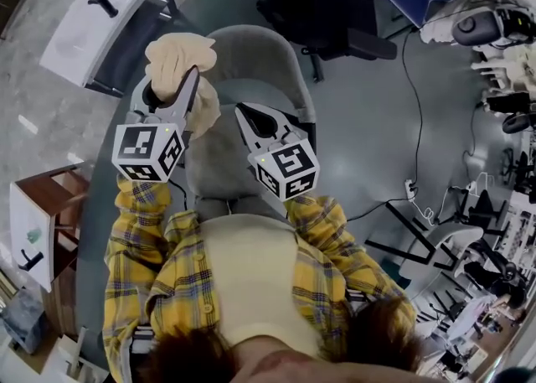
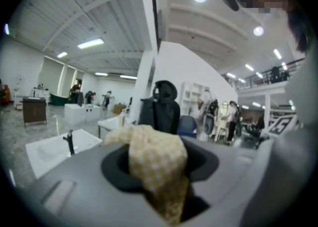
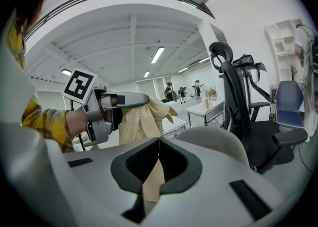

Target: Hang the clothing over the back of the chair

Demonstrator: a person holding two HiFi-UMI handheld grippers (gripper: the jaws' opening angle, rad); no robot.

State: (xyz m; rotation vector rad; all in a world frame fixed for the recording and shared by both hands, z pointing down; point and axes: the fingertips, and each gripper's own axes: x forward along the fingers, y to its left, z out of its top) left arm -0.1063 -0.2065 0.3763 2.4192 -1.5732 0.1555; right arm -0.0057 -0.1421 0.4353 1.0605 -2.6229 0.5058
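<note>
One crumpled checked cloth [image 1: 176, 54], rounded chair [image 1: 260, 63]

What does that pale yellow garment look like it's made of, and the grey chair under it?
The clothing looks like thin, soft woven fabric, perhaps cotton: it is matte, has a fine check pattern and bunches into loose folds. The chair seems upholstered in grey matte cloth, smooth and rounded with no shine.

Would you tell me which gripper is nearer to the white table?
Left. The left gripper, holding the cream clothing, is at the grey chair's table-side edge. The right gripper is over the chair's middle, farther from the white table.
</note>
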